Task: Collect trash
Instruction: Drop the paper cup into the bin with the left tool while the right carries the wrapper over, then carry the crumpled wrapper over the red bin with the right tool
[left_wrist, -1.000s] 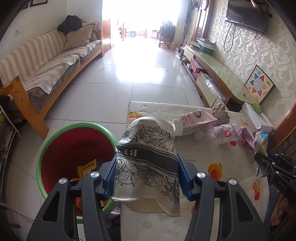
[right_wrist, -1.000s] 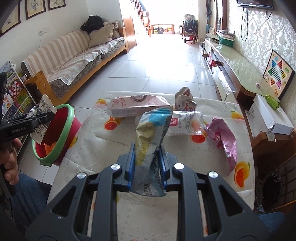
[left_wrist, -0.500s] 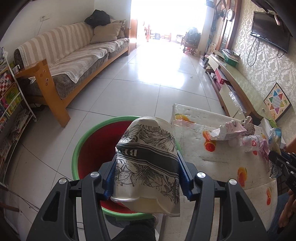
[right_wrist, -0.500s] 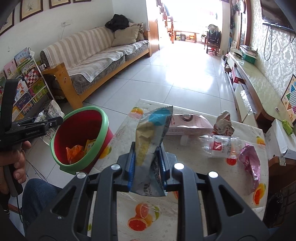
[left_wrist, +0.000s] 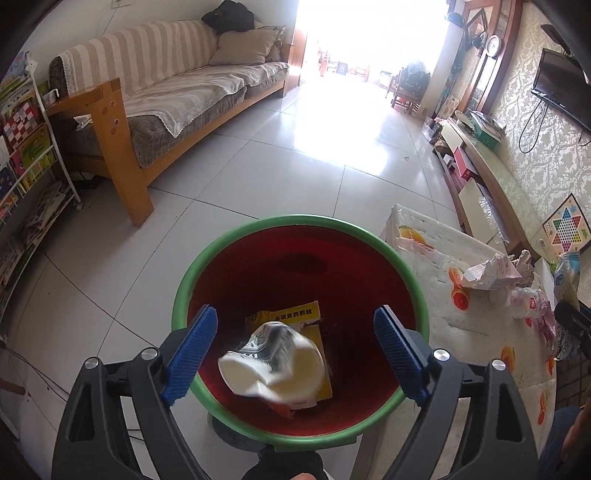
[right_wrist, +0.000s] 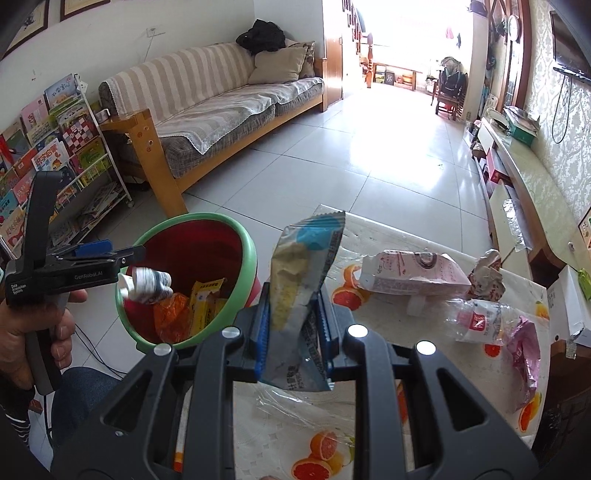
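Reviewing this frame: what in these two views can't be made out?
- Paper cup: motion-blurred in both views as it drops from the opening left gripper; its print is unreadable.
- Bin bottom: covered by the cup and a yellow packet in the left view; the near wall hides it in the right view.
- Snack bag: lower end hidden by the right gripper shut on it.
- Table: near edge cut off in both views.

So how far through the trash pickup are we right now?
Done: a yellow packet and an orange wrapper lie in the red bin.

In hand: the left gripper is opening over the bin, its paper cup falling free; the right gripper is shut on a snack bag.

Left on the table: milk carton, crumpled wrapper, plastic bottle, pink bag.
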